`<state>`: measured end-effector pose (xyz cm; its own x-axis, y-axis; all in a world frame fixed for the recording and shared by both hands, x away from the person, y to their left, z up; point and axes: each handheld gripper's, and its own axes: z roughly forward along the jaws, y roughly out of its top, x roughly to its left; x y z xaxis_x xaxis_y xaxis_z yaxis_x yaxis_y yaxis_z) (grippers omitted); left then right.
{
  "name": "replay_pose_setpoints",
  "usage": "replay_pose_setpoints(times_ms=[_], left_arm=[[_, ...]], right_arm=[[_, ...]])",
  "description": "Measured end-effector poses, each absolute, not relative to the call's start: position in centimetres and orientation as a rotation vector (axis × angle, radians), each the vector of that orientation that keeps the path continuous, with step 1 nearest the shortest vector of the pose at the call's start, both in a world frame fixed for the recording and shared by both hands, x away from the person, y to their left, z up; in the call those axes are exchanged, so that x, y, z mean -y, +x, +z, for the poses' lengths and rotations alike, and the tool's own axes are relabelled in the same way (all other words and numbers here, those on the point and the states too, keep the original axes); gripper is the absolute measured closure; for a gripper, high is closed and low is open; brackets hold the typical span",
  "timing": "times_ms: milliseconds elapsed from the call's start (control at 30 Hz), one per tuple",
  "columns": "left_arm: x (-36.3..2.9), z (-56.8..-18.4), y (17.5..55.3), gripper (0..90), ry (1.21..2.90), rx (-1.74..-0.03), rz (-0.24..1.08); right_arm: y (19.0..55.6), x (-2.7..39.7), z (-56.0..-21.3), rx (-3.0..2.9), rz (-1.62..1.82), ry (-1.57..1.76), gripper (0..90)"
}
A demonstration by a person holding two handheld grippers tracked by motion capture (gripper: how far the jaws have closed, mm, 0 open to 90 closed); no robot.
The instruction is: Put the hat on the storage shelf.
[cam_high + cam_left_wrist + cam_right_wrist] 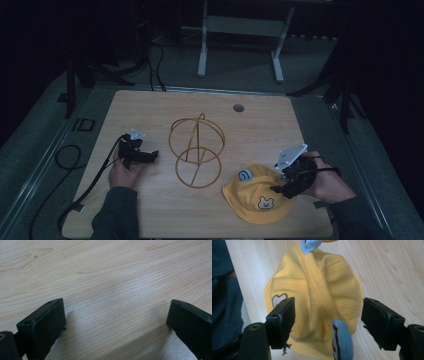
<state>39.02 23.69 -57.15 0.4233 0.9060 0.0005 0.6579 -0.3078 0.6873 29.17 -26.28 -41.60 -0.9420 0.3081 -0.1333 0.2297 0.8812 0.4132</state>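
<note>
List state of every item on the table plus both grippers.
yellow hat: lying flat on the table, crown up, not gripped.
wire stand: standing at mid table, bare, untouched.
right gripper: open, jaws either side of the hat's crown, not closed on it.
left gripper: open, nothing between its jaws, low over bare wood.
table: wooden top.

My left gripper (pixel 116 322) has its two black jaws spread wide apart with nothing between them. Between and beyond the fingers (pixel 47 322) I see bare light wooden table (pixel 107 277), its grain running across, shadowed just under each finger.
</note>
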Motion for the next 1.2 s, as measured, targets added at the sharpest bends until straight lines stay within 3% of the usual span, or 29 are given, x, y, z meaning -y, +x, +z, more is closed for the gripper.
replay_pose_setpoints(times_ms=[433,933,1200], left_arm=[[-23.7,-57.1,39.0,2.1,2.068,-1.317,0.525],[-23.7,-57.1,39.0,2.1,2.069,-1.317,0.525],[-23.7,-57.1,39.0,2.1,2.068,-1.316,0.525]], right_arm=[[29.7,24.9,-42.2,-2.910,0.505,0.361,31.9],[30.8,23.6,-42.9,-3.013,0.378,0.311,52.3],[31.0,22.5,-43.0,-3.061,0.319,0.264,58.1]])
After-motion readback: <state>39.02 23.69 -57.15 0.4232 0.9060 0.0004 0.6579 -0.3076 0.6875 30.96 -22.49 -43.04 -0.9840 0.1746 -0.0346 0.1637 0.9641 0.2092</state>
